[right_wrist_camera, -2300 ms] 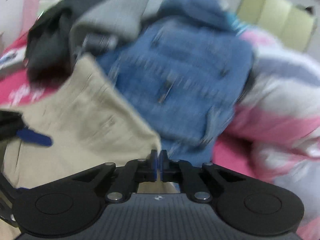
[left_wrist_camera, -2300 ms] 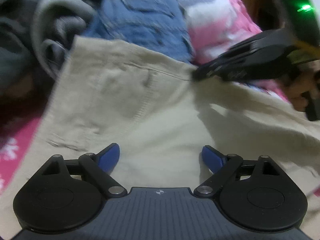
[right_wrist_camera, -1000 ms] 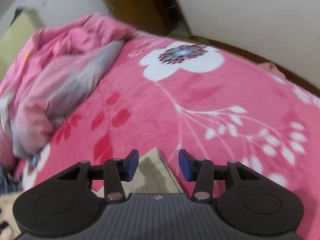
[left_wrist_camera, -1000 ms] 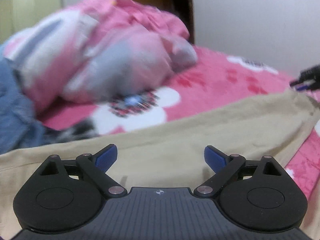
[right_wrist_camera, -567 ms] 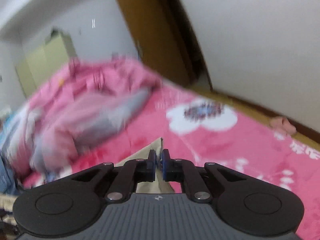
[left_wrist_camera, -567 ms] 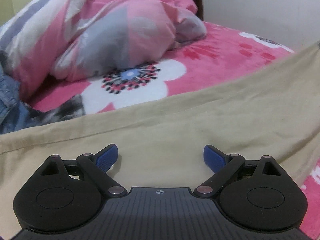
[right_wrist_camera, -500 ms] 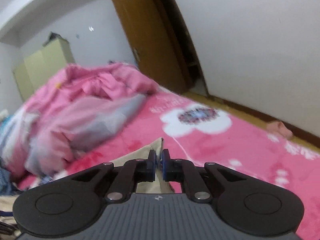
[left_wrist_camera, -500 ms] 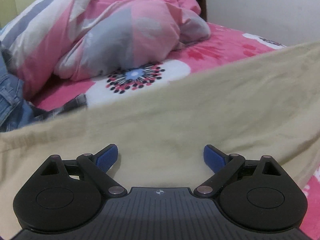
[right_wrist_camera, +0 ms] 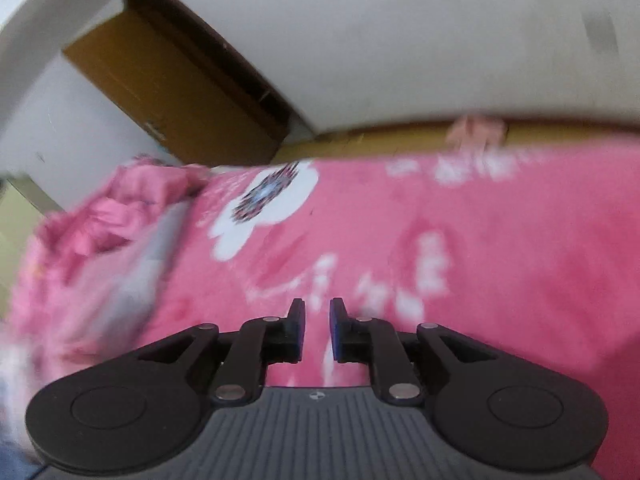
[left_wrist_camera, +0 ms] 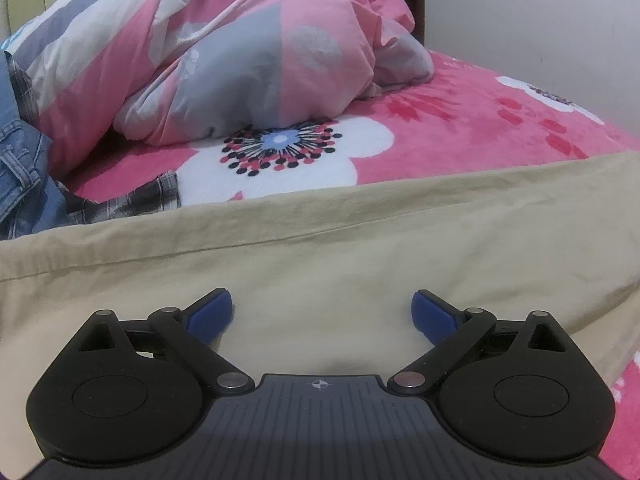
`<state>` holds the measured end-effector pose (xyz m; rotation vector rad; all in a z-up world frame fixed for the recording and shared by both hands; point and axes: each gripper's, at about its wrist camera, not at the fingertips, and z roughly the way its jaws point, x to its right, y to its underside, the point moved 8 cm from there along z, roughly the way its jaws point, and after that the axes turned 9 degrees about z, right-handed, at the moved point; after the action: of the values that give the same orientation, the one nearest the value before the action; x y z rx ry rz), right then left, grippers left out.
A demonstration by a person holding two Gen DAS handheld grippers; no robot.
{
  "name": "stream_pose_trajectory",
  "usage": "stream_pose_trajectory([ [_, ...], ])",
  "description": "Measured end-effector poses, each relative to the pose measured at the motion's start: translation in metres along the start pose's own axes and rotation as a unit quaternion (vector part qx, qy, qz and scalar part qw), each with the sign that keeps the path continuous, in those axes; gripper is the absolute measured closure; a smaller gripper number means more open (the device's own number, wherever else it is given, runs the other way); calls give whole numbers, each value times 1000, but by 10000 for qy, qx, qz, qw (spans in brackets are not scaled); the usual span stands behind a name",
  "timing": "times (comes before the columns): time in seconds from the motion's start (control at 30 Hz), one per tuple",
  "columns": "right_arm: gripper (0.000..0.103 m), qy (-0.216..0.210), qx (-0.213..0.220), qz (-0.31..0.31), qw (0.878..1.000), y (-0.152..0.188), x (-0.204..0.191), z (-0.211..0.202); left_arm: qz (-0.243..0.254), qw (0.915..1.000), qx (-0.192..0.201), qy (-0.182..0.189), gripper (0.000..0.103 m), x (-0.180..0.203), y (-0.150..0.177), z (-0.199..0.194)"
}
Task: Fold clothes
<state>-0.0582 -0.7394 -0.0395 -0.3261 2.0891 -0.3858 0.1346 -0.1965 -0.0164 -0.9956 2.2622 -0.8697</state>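
A beige garment (left_wrist_camera: 320, 248) lies spread flat across the pink floral bed, with a seam running along its far edge. My left gripper (left_wrist_camera: 322, 312) hovers just over its near part, open wide, with nothing between the blue pads. In the blurred right wrist view, my right gripper (right_wrist_camera: 317, 328) stands slightly open above the bare pink blanket (right_wrist_camera: 500, 240) with nothing between its fingers. The beige garment does not show in that view.
A crumpled pink, grey and white duvet (left_wrist_camera: 224, 60) is piled at the back left. Blue denim (left_wrist_camera: 20, 168) and a plaid cloth (left_wrist_camera: 132, 200) lie at the left edge. A white wall (left_wrist_camera: 540, 12) and a wooden door (right_wrist_camera: 172, 92) stand beyond the bed.
The right gripper let go of the beige corner that it had held raised and swung away over the blanket. The lifted cloth has dropped flat. The left gripper stayed open over it.
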Motion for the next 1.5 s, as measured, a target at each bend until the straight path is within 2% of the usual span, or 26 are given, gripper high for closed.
stream_pose_trajectory([
  [0.07, 76, -160, -385, 184, 9990, 16, 5, -19, -22, 10000, 43, -29, 6, -2, -1, -8],
  [0.13, 68, -70, -665, 39, 9978, 32, 6, -30, -66, 9999, 113, -15, 6, -6, -2, -21],
  [0.2, 67, 144, -893, -332, 9953, 51, 2, -33, -152, 9998, 159, -18, 6, -11, -2, -38],
  [0.3, 67, 158, -1123, -618, 9916, 71, -9, -29, -326, 9992, 211, -88, 6, -23, 1, -69],
  [0.33, 69, 242, -1129, -815, 9900, 75, -13, -26, -394, 9989, 240, -131, 6, -27, 3, -80],
  [0.4, 87, 399, -1149, -1176, 9856, 82, -20, -21, -555, 9978, 296, -193, 5, -37, 10, -102],
  [0.43, 92, 439, -1155, -1253, 9844, 86, -25, -23, -644, 9972, 313, -216, 6, -43, 14, -113],
  [0.57, 93, 465, -683, -1563, 9843, 76, -44, -44, -843, 9955, 302, -300, 5, -65, 41, -146],
  [0.6, 93, 616, -666, -1640, 9823, 76, -41, -40, -860, 9955, 256, -293, 5, -69, 49, -150],
  [0.67, 92, 1156, -738, -1972, 9707, 85, -29, -22, -885, 9956, 145, -264, 5, -77, 64, -155],
  [0.73, 91, 1305, -602, -2019, 9688, 88, -28, -19, -900, 9955, 61, -281, 5, -82, 77, -161],
  [0.83, 81, 1535, -58, -1849, 9707, 80, -42, -38, -939, 9953, 35, -215, 5, -88, 93, -171],
  [0.9, 80, 1673, 402, -1939, 9658, 79, -58, -53, -923, 9956, 60, -141, 5, -89, 99, -175],
  [0.93, 80, 1600, 518, -2175, 9615, 87, -74, -58, -878, 9960, 82, -116, 5, -87, 100, -176],
  [1.03, 80, 870, 92, -2889, 9534, 132, -125, -51, -717, 9973, 160, -23, 5, -78, 102, -172],
  [1.13, 81, -10, -798, -3726, 9246, 209, -175, -31, -571, 9981, 196, 86, 5, -64, 102, -162],
  [1.2, 81, -442, -1333, -4168, 8981, 258, -198, -17, -453, 9987, 200, 107, 5, -57, 101, -155],
  [1.3, 81, -209, -1816, -4661, 8656, 305, -195, 24, -300, 9992, 183, 165, 5, -51, 105, -148],
  [1.33, 82, 121, -1946, -4743, 8585, 313, -184, 44, -250, 9994, 177, 186, 5, -49, 106, -146],
  [1.4, 82, 56, -1928, -4536, 8701, 306, -182, 56, -208, 9995, 118, 216, 5, -50, 112, -142],
  [1.47, 80, 226, -2035, -4115, 8881, 291, -193, 53, -222, 9995, 90, 220, 5, -53, 118, -140],
  [1.5, 80, 52, -2097, -3946, 8946, 288, -202, 50, -246, 9993, 105, 244, 5, -55, 120, -140],
])
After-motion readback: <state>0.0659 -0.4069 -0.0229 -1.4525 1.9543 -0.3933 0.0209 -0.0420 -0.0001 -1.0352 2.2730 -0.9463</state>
